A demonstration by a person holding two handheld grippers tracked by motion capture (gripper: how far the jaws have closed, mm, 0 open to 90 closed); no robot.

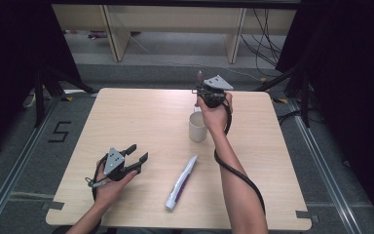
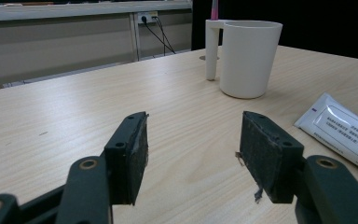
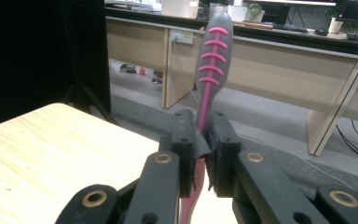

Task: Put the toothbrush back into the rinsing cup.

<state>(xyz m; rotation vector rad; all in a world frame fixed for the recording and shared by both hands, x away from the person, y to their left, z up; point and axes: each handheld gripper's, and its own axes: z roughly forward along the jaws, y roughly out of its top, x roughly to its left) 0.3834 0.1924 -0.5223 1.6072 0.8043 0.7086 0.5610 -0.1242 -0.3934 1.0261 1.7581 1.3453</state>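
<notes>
A grey and pink toothbrush [image 3: 213,51] stands nearly upright between the jaws of my right gripper [image 3: 204,140], which is shut on its handle. In the high view that right gripper [image 1: 202,90] hovers just beyond the white cup [image 1: 197,127] at mid-table, with the toothbrush [image 1: 199,76] sticking up above it. The brush's lower end is hidden. My left gripper [image 1: 139,152] rests open near the front left, nothing between its pads. Its own view has the left gripper [image 2: 193,158] facing the cup [image 2: 249,58], with a white toothpaste tube [image 2: 345,130] to the right.
The toothpaste tube [image 1: 181,183] lies on the wooden table [image 1: 126,117] between the two forearms, near the front edge. Desk legs and cables stand on the floor beyond the table's far edge. Dark curtains hang on both sides.
</notes>
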